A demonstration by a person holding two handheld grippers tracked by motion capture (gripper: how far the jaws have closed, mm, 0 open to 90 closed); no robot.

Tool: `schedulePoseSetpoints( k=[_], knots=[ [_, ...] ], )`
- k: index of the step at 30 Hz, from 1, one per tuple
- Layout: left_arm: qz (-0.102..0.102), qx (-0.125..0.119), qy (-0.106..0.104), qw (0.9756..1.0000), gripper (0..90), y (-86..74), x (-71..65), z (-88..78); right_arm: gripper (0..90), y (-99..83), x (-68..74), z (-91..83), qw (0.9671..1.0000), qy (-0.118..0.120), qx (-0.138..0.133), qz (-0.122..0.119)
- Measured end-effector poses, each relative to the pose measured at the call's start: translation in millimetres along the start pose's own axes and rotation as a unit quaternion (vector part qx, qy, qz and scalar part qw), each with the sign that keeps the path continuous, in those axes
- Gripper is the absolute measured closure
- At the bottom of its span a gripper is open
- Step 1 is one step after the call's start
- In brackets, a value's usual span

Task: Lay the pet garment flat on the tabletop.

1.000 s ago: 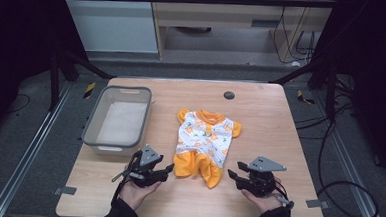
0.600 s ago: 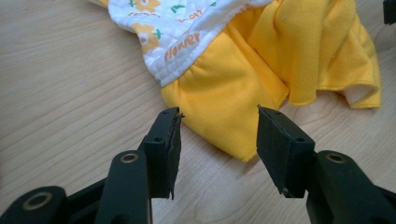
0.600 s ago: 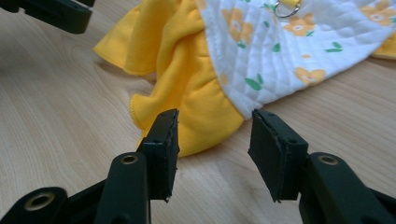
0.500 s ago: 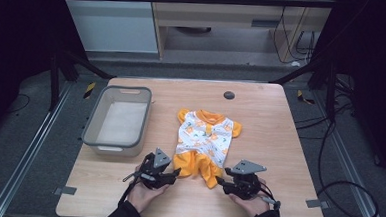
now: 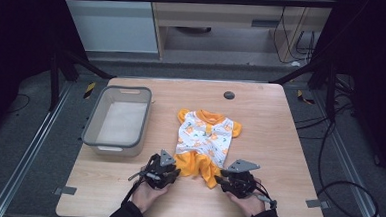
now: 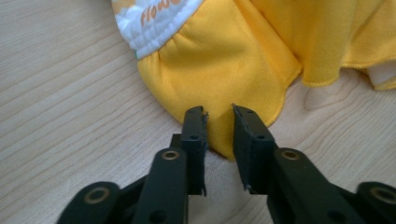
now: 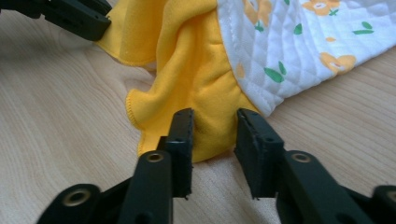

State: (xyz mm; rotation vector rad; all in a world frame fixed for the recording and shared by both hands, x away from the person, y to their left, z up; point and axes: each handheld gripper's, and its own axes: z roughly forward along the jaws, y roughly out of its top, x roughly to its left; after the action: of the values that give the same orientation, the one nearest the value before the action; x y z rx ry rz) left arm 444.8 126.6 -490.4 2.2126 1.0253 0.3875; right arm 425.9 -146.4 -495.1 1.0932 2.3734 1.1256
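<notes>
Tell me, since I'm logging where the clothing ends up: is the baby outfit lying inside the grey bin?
No, the baby outfit lies flat on the wooden table, beside the grey bin, which holds nothing.

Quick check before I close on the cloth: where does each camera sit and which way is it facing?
High view: above the person's side, looking forward and down on the table; shows both hands, the left gripper, the right gripper.
Left gripper view: along its own open jaws at the yellow hem.
Right gripper view: along its open jaws at the other yellow leg; the left gripper's jaw shows top left.
Shared: the baby outfit.
</notes>
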Motion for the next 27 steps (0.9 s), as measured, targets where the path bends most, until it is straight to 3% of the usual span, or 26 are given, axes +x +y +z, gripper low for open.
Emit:
schedulePoseSetpoints(
  k=[8, 18, 23, 27],
  knots=[
    [-0.005, 0.002, -0.01, 0.9999, 86.7, 1.1, 1.7, -0.2, 86.7, 1.5, 1.2, 2.4, 0.9996, 0.013, 0.022, 0.008],
    [-0.023, -0.039, -0.041, 0.9981, 88.6, 7.1, 6.4, -23.9, 90.0, 7.7, -4.8, -17.2, 0.9993, 0.029, -0.01, 0.021],
    [-0.027, -0.062, -0.046, 0.9966, 88.9, 9.5, 11.3, -42.5, 90.0, 10.5, -8.5, -33.9, 0.9981, 0.04, -0.037, 0.028],
    [-0.032, -0.071, -0.046, 0.9959, 89.0, 9.0, 15.5, -49.7, 90.0, 9.0, -9.4, -34.8, 0.9981, 0.037, -0.039, 0.029]
  ],
)
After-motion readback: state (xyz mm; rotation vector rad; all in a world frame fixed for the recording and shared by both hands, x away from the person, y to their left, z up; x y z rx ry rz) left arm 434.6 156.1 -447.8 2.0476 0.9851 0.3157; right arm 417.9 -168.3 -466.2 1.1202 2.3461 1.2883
